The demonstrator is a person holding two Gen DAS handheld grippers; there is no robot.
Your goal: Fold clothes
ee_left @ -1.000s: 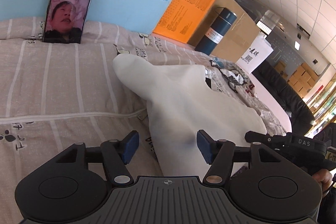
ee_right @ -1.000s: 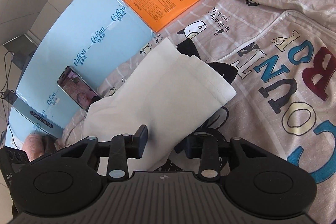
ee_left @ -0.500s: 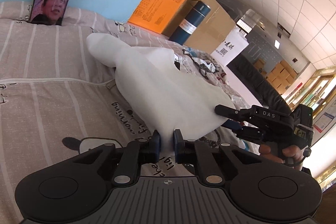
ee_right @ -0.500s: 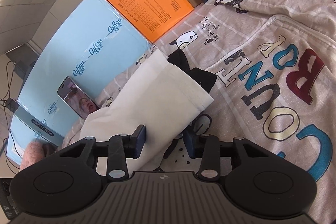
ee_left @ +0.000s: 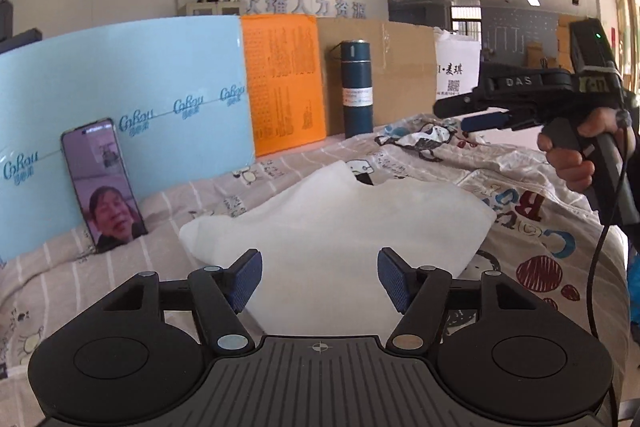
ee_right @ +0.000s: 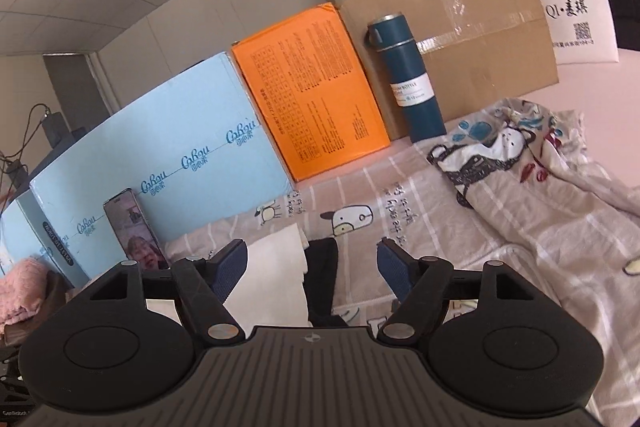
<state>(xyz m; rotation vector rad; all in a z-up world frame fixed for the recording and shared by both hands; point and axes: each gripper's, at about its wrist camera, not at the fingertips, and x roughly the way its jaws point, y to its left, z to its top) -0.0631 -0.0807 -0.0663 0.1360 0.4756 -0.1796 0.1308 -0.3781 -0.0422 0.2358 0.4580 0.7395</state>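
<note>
Left hand-held gripper [ee_left: 319,279] has released the white garment [ee_left: 340,223], gaping above its near edge. Right hand-held gripper [ee_right: 311,270], also released now, has lifted clear over the printed bedsheet [ee_right: 500,227].

Left gripper [ee_left: 319,281]: half a second ago its jaws were pinched shut on the near edge of the white garment [ee_left: 340,223]; they now stand wide apart, holding nothing, raised above the cloth and levelled toward the boxes at the far edge of the bed. Right gripper [ee_right: 312,269]: its jaws, nearly closed over the garment's edge before, are now spread and empty, and the unit is lifted clear in the hand [ee_left: 576,163]. The garment, previously held up at its near edge, now lies released and flat on the patterned bed cover [ee_left: 520,227].
</note>
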